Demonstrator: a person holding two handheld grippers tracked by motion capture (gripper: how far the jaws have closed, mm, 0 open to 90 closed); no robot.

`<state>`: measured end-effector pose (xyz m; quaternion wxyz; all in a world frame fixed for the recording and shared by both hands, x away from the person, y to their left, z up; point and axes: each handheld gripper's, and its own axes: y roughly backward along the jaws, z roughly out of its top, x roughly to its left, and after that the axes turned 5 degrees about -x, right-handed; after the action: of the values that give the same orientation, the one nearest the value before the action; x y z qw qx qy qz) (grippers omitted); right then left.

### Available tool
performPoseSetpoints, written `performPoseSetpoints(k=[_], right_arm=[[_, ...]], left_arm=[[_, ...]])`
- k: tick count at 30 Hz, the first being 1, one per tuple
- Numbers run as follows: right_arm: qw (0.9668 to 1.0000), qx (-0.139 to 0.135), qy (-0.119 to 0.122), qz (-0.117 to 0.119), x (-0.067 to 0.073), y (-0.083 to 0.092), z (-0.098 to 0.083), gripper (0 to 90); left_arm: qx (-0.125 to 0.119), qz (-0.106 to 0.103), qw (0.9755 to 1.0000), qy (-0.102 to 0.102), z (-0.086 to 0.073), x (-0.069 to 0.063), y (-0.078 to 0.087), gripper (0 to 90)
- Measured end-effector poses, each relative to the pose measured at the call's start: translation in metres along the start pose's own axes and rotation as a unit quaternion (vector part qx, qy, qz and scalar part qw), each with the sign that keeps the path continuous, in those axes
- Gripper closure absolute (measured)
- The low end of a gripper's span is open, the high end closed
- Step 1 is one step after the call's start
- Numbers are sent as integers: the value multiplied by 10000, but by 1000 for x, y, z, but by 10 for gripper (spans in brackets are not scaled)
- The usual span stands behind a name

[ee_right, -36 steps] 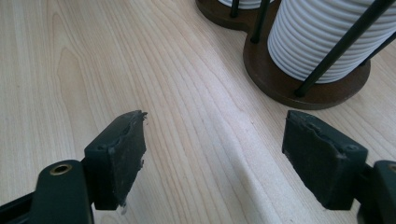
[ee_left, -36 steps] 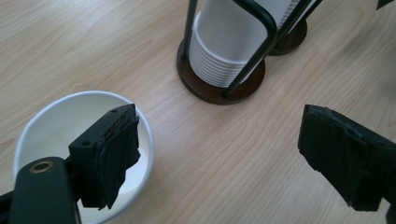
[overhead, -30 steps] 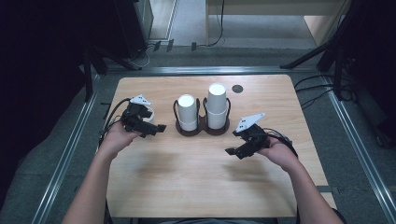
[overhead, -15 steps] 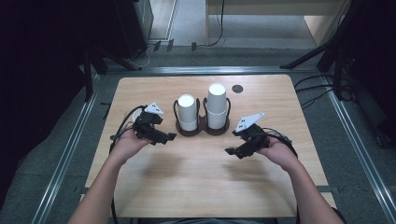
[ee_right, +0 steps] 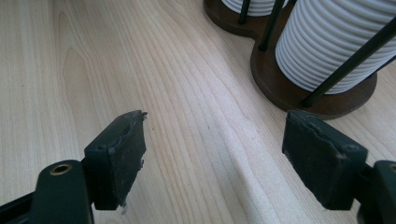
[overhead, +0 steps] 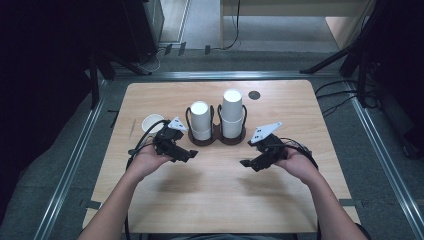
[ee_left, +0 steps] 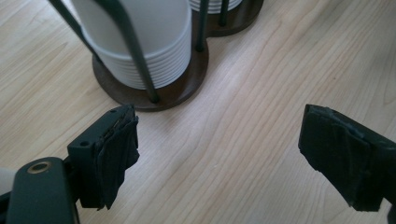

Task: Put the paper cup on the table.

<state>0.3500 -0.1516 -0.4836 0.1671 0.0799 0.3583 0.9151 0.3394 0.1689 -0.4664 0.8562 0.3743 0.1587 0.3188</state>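
Observation:
A dark wooden cup holder (overhead: 216,140) stands mid-table with two stacks of white paper cups in its wire loops: a shorter left stack (overhead: 200,119) and a taller right stack (overhead: 232,111). One white cup (overhead: 151,122) stands alone, mouth up, on the table to the left. My left gripper (overhead: 188,155) is open just in front of the left stack, nothing between its jaws; its own view (ee_left: 229,158) shows that stack (ee_left: 140,42) close ahead. My right gripper (overhead: 248,164) is open and empty in front of the right stack (ee_right: 336,42), seen in its own view (ee_right: 222,156).
The light wooden table (overhead: 215,200) has bare room between the two hands and toward the person. A small black round mark (overhead: 254,95) sits at the back right. Metal rails and cables run along the floor around the table.
My left gripper has moved right and toward the person, away from the table's left side. A single white cup now stands where it was. The right gripper has stayed put.

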Motion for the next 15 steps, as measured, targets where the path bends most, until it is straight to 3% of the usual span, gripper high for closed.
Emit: performPoseSetpoints(k=[2,8,15], right_arm=[[10000,5,61,-8,1,-1,0,218],[9999,-22,109,19,6,-1,0,219],[9999,-15,137,20,10,-1,-1,219]], left_arm=[[29,-9,10000,-26,2,-4,-2,119],[-69,-303,9994,-151,11,-18,-5,113],[49,-408,9985,-363,18,-32,-18,111]])
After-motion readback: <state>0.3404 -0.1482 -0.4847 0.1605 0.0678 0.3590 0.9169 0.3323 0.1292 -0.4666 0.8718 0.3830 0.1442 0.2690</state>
